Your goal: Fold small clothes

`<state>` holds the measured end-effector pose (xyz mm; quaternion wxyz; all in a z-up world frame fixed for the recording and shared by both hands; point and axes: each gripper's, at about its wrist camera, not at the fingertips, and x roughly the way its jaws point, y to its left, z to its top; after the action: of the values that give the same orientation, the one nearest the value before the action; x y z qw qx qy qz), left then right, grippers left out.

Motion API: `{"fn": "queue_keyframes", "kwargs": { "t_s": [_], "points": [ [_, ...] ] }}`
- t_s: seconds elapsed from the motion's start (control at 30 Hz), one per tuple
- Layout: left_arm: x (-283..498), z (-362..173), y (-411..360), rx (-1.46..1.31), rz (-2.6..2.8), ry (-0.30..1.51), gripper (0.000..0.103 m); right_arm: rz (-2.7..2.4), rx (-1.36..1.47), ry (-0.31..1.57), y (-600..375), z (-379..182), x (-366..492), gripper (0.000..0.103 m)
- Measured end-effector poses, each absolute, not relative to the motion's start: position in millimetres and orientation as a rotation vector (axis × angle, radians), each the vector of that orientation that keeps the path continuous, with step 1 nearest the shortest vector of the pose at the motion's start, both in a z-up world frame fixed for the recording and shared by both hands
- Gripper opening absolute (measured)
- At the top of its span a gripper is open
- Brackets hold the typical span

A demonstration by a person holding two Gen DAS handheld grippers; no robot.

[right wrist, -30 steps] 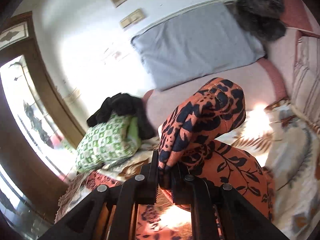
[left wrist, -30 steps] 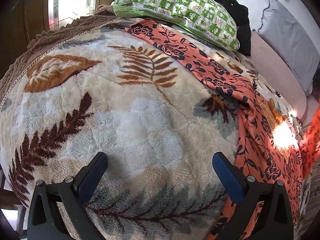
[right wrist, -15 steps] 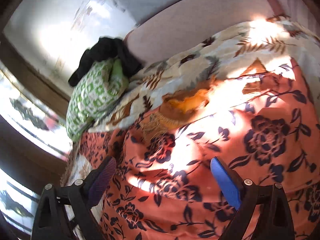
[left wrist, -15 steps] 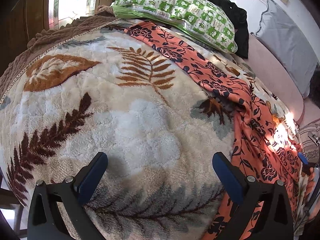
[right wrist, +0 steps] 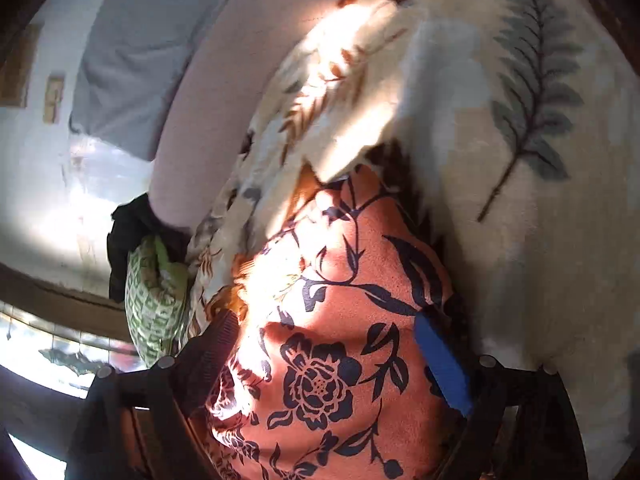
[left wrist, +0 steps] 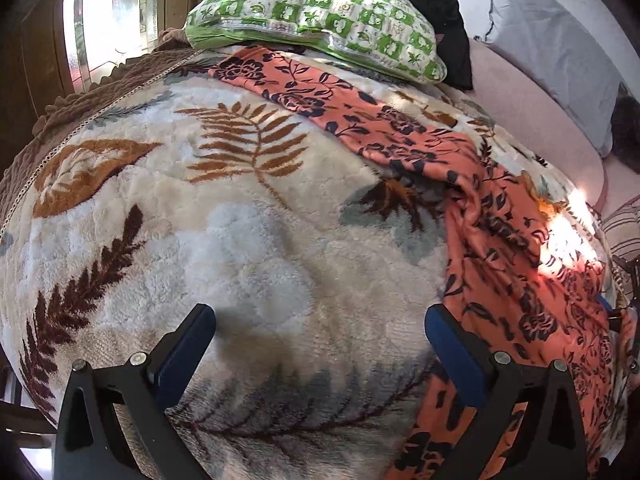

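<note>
An orange garment with dark flowers [left wrist: 404, 136] lies in a long strip across the leaf-patterned fleece blanket [left wrist: 224, 240], bunched at its right end. My left gripper [left wrist: 320, 344] hovers open over bare blanket, just left of the garment's near end. My right gripper [right wrist: 326, 320] is low over that bunched cloth [right wrist: 320, 292]. Its jaws stand wide and are closing, the cloth swells up between them, and the pads do not press on it. One blue pad [left wrist: 605, 305] of the right gripper shows at the right edge of the left wrist view.
A green checked pillow [left wrist: 320, 12] and a black garment [left wrist: 432, 0] lie at the head of the bed. A grey pillow [left wrist: 552, 40] leans on the wall over a pink sheet [left wrist: 532, 108]. A window [left wrist: 112, 20] and brown blanket border [left wrist: 100, 88] are on the left.
My right gripper let go of the raised orange cloth, opened wide, rolled and dropped onto the garment. The garment's lifted end now lies on the bed. The left gripper barely shifted.
</note>
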<state>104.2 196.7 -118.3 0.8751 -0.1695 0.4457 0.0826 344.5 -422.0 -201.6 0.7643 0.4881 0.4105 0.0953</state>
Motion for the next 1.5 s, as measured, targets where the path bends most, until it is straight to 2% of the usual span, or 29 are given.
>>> {"fn": "queue_keyframes", "kwargs": {
  "t_s": [0.2,0.3,0.43,0.57,0.67,0.73,0.77,0.8,0.9,1.03,1.13,1.2,1.3,1.37,1.4,1.5],
  "points": [
    [143.3,-77.8,144.1,-0.509,-0.094,0.884,0.103,0.321,0.852,0.781,-381.7,-149.2,284.2,0.092],
    [181.7,-74.5,99.1,-0.539,-0.241,0.927,0.103,0.367,0.805,0.777,-362.0,-150.2,249.9,0.092],
    [231.3,-97.4,69.1,-0.678,-0.294,1.010,0.103,0.360,0.813,0.774,-359.4,-170.2,225.9,0.092],
    [261.5,-133.3,69.2,-0.833,-0.192,1.080,0.086,0.373,0.850,0.804,-363.3,-186.6,227.8,0.092],
    [271.7,-151.3,74.9,-0.885,-0.105,1.107,0.078,0.395,0.867,0.788,-367.0,-185.6,228.7,0.092],
    [274.3,-151.6,77.7,-0.881,-0.069,1.090,0.066,0.403,0.872,0.778,-369.0,-184.1,228.4,0.092],
    [275.2,-152.0,79.1,-0.872,-0.044,1.091,0.039,0.405,0.874,0.778,-369.7,-184.3,228.9,0.092],
    [278.1,-155.3,81.5,-0.862,-0.017,1.115,0.002,0.404,0.880,0.778,-370.7,-185.5,229.4,0.092],
    [270.8,-144.7,82.6,-0.782,0.031,1.082,0.004,0.386,0.903,0.792,-374.3,-191.6,232.0,0.092],
    [219.2,-92.3,49.8,-0.485,0.022,0.845,0.005,0.362,0.920,0.790,-380.0,-195.3,232.2,0.092],
    [224.7,-135.0,46.2,-0.460,0.065,0.977,0.006,0.353,0.898,0.797,-378.6,-193.6,233.5,0.092],
    [231.2,-167.7,59.5,-0.543,0.074,1.066,0.007,0.353,0.897,0.799,-379.0,-186.1,233.0,0.092],
    [228.3,-161.4,60.6,-0.501,0.043,1.035,0.008,0.394,0.923,0.727,-389.2,-157.7,232.6,0.092],
    [227.4,-164.7,64.1,-0.515,0.027,1.037,0.008,0.433,0.944,0.706,-395.9,-143.8,250.8,0.096],
    [226.4,-165.6,66.6,-0.534,0.020,1.035,0.008,0.456,0.967,0.721,-397.5,-143.4,268.4,0.100],
    [225.1,-165.4,69.1,-0.543,0.003,1.043,0.008,0.390,0.972,0.807,-407.4,-168.4,332.2,0.100]
  ]
}}
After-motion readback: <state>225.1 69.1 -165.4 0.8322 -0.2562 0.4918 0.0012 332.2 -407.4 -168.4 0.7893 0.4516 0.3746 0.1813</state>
